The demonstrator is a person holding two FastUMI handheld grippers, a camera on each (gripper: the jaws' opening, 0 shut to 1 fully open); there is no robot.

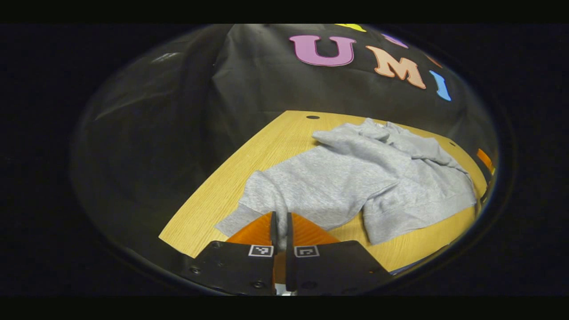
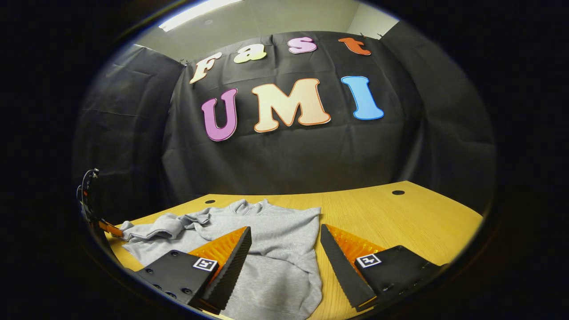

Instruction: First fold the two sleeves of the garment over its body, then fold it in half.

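A grey sweatshirt (image 1: 355, 178) lies rumpled on the wooden table (image 1: 266, 146), with one sleeve bunched along its far side. In the left gripper view, my left gripper (image 1: 281, 218) is shut on the garment's near edge, beside a ribbed band (image 1: 231, 220). A fold of fabric rises between its fingers. In the right gripper view, my right gripper (image 2: 284, 242) stands wide open just above the sweatshirt (image 2: 275, 231), with nothing between its fingers. A bunched sleeve (image 2: 160, 229) lies at the left there. The left gripper (image 2: 95, 213) shows at that view's far left edge.
Bare table (image 2: 409, 222) stretches to the right of the garment in the right gripper view. Small round holes (image 1: 312, 117) (image 2: 398, 192) sit near the table's back edge. Black cloth walls close in the table behind and to the sides.
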